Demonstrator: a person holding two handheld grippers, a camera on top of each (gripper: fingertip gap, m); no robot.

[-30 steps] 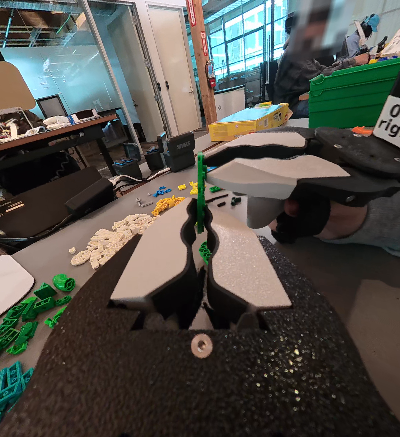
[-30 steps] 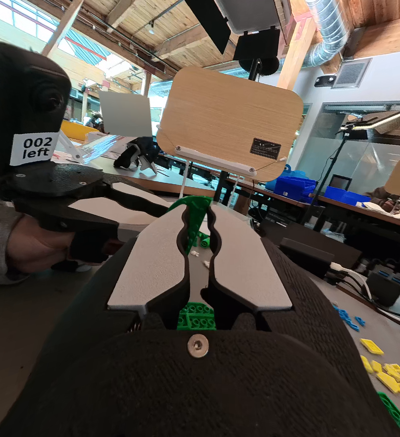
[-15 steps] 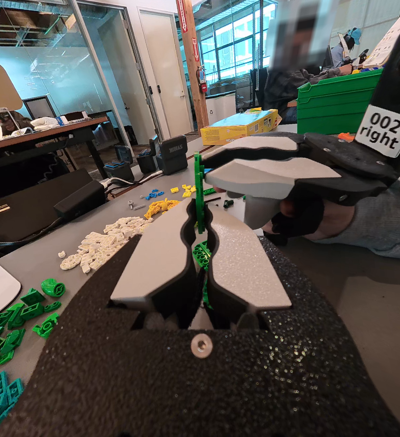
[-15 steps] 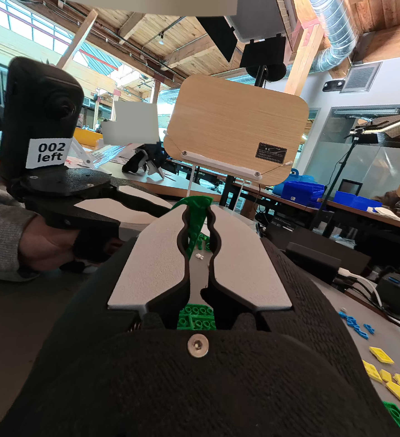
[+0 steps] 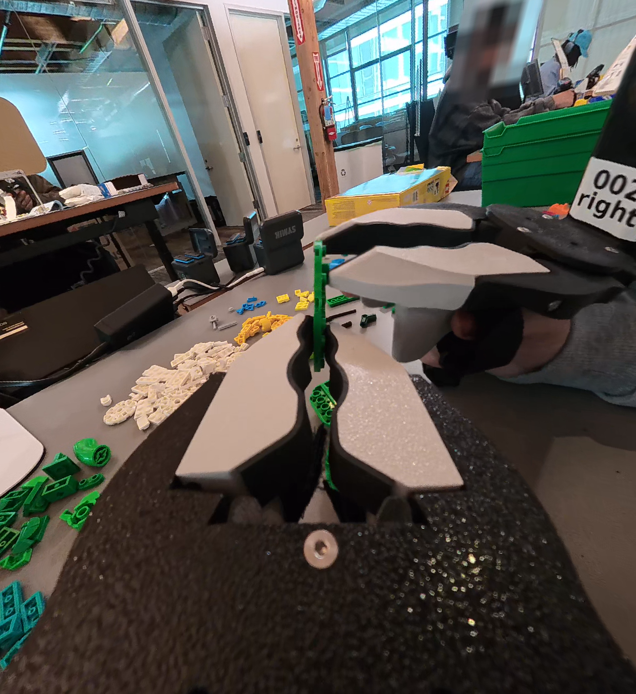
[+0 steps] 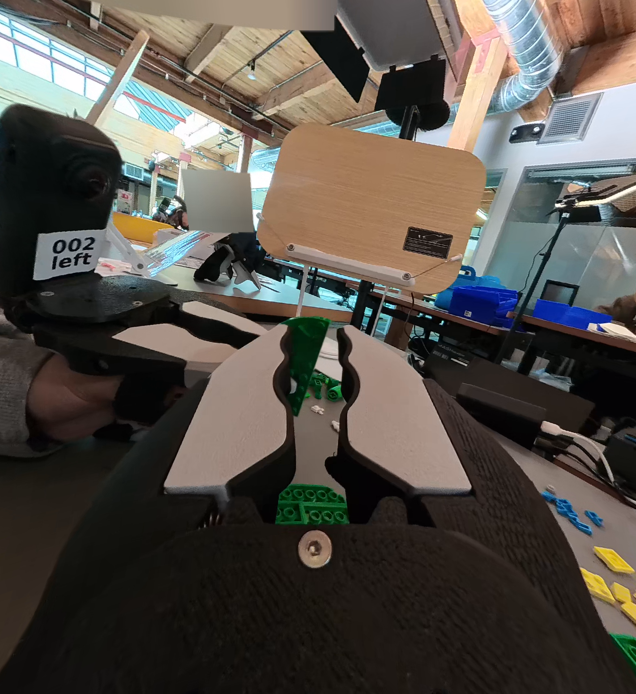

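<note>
Green plate (image 5: 319, 300) stands on edge above the grey table (image 5: 534, 469), pinched by your left gripper (image 5: 318, 340) w/ pads pressed, while your right gripper (image 6: 310, 360) is spread, one pad clear, so plate may twist or drop.

Thin green plate (image 5: 319, 300) clamped upright by left hand-held gripper (image 5: 318, 338), right hand-held gripper (image 5: 327, 259) set around its top, white bricks (image 5: 173, 386) scattered on grey desk (image 5: 534, 432).
</note>
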